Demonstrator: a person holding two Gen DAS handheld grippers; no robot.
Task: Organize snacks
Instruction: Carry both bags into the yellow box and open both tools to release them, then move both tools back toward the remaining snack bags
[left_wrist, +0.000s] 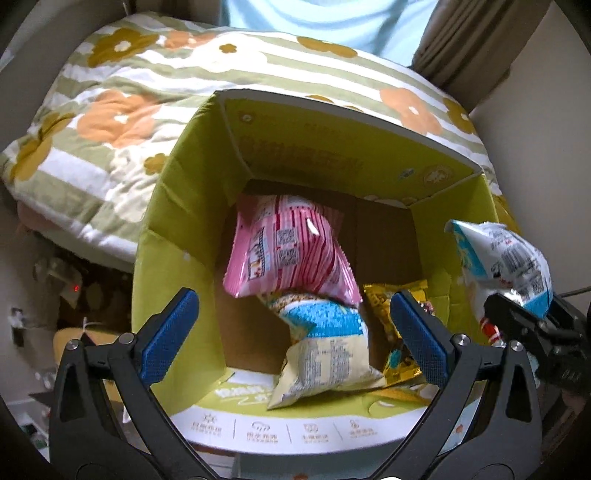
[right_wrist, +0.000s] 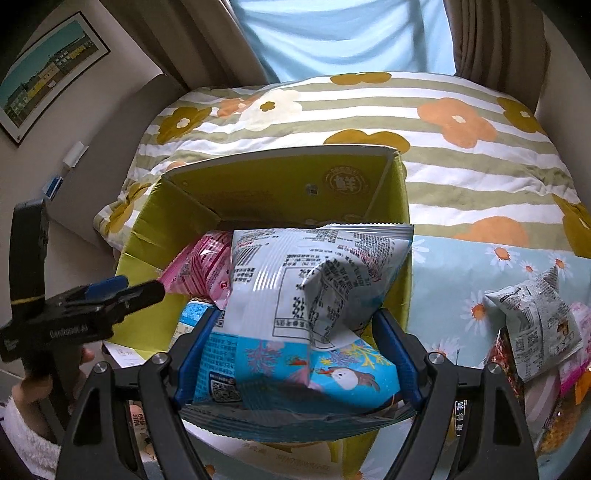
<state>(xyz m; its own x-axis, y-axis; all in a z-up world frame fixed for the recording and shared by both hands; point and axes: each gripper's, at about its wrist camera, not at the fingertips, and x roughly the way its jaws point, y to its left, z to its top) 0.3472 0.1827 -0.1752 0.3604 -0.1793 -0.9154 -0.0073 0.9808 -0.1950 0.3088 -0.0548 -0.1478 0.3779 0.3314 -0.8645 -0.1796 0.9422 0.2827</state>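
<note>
An open yellow-green cardboard box (left_wrist: 177, 206) stands against the bed. Inside lie a pink snack bag (left_wrist: 284, 247), a cream and blue bag (left_wrist: 321, 354) and a yellow bag (left_wrist: 391, 295). My left gripper (left_wrist: 295, 332) is open and empty above the box's near edge. My right gripper (right_wrist: 295, 354) is shut on a blue and white snack bag (right_wrist: 310, 314) and holds it over the box (right_wrist: 273, 181). That bag also shows in the left wrist view (left_wrist: 506, 258). The left gripper shows at the left of the right wrist view (right_wrist: 107, 291).
A flowered striped quilt (right_wrist: 461, 177) covers the bed behind the box. Several more snack bags (right_wrist: 535, 328) lie on a daisy-print cloth (right_wrist: 450, 266) to the right. Curtains and a framed picture (right_wrist: 44, 77) are on the walls.
</note>
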